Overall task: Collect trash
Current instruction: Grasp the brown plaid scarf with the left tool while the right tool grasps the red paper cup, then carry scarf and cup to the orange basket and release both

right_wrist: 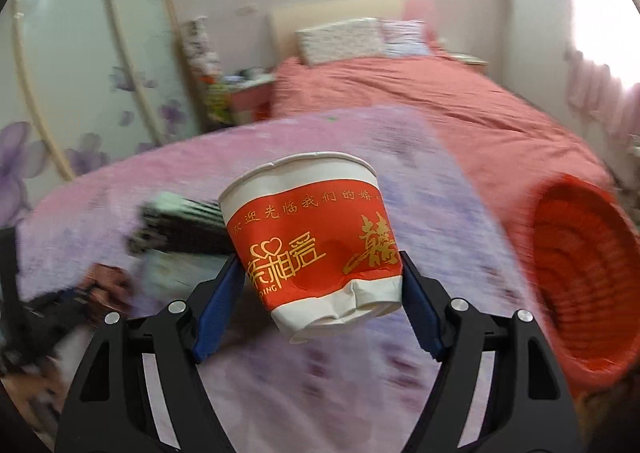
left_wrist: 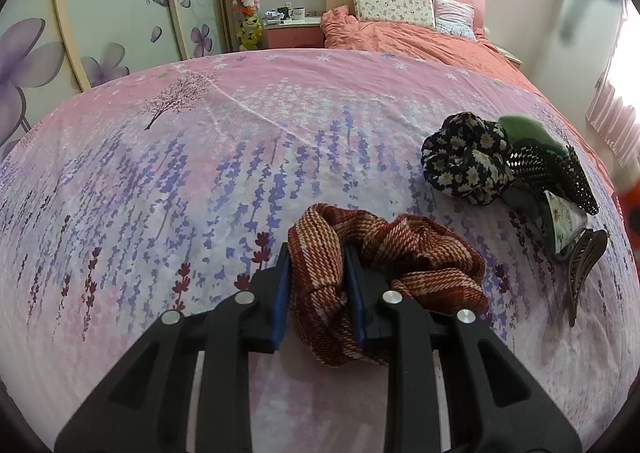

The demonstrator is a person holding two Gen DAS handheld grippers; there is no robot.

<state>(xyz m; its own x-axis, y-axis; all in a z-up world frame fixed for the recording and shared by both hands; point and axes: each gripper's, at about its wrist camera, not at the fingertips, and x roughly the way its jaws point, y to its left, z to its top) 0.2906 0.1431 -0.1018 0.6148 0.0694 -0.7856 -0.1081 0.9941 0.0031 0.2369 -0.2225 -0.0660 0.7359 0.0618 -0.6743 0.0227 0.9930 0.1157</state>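
My left gripper (left_wrist: 316,253) is shut on a red and cream plaid scrunchie (left_wrist: 400,253) that rests on the pink floral bedsheet (left_wrist: 160,173). My right gripper (right_wrist: 320,265) is shut on a crumpled red and white paper cup (right_wrist: 312,237) and holds it above the bed, tilted. An orange plastic basket (right_wrist: 584,285) lies on its side to the right of the cup, its mouth facing me. The right wrist view is motion-blurred.
A black daisy-print scrunchie (left_wrist: 464,161), a green item (left_wrist: 528,129), a black mesh hair claw (left_wrist: 560,169), a folded packet (left_wrist: 564,221) and a brown leaf-shaped clip (left_wrist: 584,261) lie at the right. Pillows (left_wrist: 394,5), a nightstand (left_wrist: 294,31) and wardrobe doors (left_wrist: 120,5) stand beyond.
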